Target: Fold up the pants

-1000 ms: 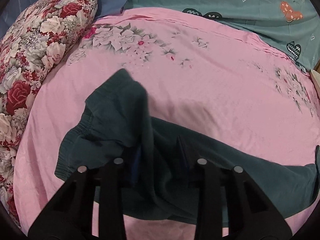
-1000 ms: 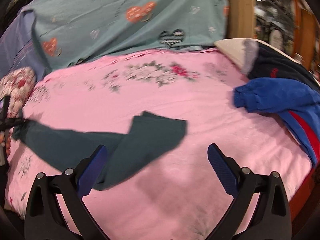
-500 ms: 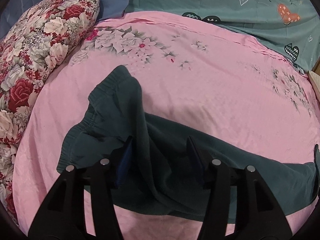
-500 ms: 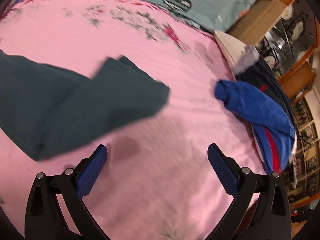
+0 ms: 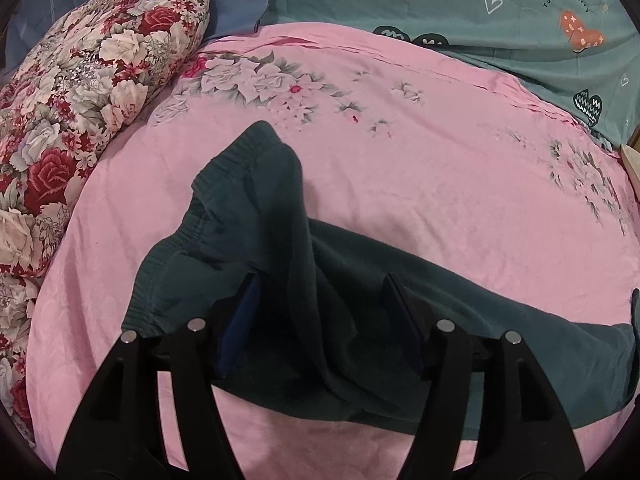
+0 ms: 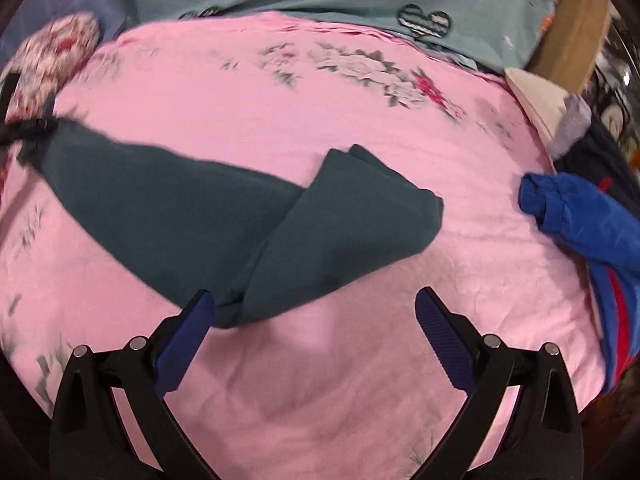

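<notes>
The dark green pants (image 5: 256, 248) lie across the pink floral bedsheet (image 5: 400, 168), waistband toward the flowered pillow (image 5: 80, 100) and legs running out to the right. The left hand-held gripper (image 5: 320, 292) sits over the seat area with its fingers spread; a raised ridge of fabric passes between them, though I cannot tell whether the pads press it. In the right wrist view, the leg ends of the pants (image 6: 360, 208) are folded back over themselves near the middle of the bed. The right hand-held gripper (image 6: 314, 306) hovers just short of that fold, jaws wide and holding nothing. A blue jacket (image 6: 580, 216) lies at the bed's right edge.
</notes>
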`<state>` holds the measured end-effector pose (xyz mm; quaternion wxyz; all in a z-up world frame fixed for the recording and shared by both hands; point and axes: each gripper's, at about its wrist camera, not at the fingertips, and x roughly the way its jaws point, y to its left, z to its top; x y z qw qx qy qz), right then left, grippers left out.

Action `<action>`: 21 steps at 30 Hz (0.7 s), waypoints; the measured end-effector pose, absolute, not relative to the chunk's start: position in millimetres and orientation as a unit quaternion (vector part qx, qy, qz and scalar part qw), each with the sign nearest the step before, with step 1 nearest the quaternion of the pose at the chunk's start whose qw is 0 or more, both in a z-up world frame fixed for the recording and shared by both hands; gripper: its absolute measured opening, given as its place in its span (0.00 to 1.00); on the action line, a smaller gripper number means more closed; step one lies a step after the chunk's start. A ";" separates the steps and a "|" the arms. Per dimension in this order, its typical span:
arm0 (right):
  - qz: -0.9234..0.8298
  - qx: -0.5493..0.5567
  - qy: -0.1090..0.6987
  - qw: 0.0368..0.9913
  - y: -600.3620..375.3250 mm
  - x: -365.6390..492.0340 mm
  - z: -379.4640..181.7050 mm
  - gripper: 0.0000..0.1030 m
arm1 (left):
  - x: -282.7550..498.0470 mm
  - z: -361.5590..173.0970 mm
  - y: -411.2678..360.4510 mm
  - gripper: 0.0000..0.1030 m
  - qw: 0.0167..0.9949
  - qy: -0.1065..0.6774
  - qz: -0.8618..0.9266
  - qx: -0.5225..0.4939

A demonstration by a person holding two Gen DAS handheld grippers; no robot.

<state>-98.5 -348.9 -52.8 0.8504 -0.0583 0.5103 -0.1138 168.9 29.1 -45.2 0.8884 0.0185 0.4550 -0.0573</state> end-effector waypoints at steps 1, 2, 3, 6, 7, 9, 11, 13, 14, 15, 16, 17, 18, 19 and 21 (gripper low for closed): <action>-0.127 -0.066 0.523 0.840 -351.0 -94.6 -60.8 0.97 | 168.8 -45.0 27.9 0.64 0.889 0.454 -0.057 0.020; -0.135 -0.059 0.528 0.836 -357.7 -92.7 -65.2 0.98 | 168.2 -44.9 26.6 0.64 0.890 0.452 -0.057 0.022; -0.142 -0.038 0.523 0.839 -367.3 -92.4 -64.7 0.98 | 167.8 -44.8 26.0 0.65 0.890 0.451 -0.056 0.024; -0.235 -0.045 0.506 0.829 -395.9 -99.5 -60.3 0.98 | 168.9 -46.8 29.1 0.67 0.889 0.454 -0.052 0.022; -0.253 -0.039 0.506 0.824 -406.1 -104.5 -59.7 0.98 | 169.9 -47.4 30.6 0.67 0.889 0.455 -0.051 0.020; -0.283 -0.034 0.514 0.809 -424.1 -116.6 -61.9 0.98 | 171.3 -47.9 32.4 0.67 0.888 0.456 -0.050 0.016; -0.255 -0.010 0.494 0.831 -421.3 -124.2 -52.8 0.98 | 171.4 -48.4 31.1 0.67 0.889 0.455 -0.049 0.019; -0.164 0.005 0.476 0.864 -396.7 -120.8 -39.6 0.98 | 172.1 -48.6 31.0 0.69 0.889 0.455 -0.048 0.026; -0.133 -0.019 0.478 0.868 -378.1 -114.6 -38.7 0.98 | 172.5 -48.8 30.4 0.69 0.889 0.454 -0.046 0.029; -0.123 -0.062 0.486 0.863 -358.7 -105.1 -43.3 0.98 | 172.5 -48.8 29.4 0.69 0.889 0.454 -0.046 0.030; -0.129 -0.101 0.500 0.850 -347.5 -96.1 -51.9 0.98 | 172.0 -48.6 29.6 0.69 0.889 0.454 -0.045 0.030; -0.136 -0.118 0.517 0.837 -343.1 -87.7 -61.9 0.98 | 171.8 -48.1 30.7 0.69 0.890 0.454 -0.045 0.027; -0.140 -0.111 0.527 0.831 -349.0 -79.8 -68.0 0.98 | 171.4 -47.9 32.1 0.70 0.890 0.454 -0.044 0.026; -0.149 -0.096 0.525 0.832 -360.0 -74.4 -66.7 0.98 | 170.7 -47.9 33.4 0.70 0.890 0.454 -0.043 0.024; -0.174 -0.073 0.513 0.837 -384.9 -70.6 -61.8 0.99 | 170.3 -49.2 36.6 0.72 0.889 0.455 -0.041 0.021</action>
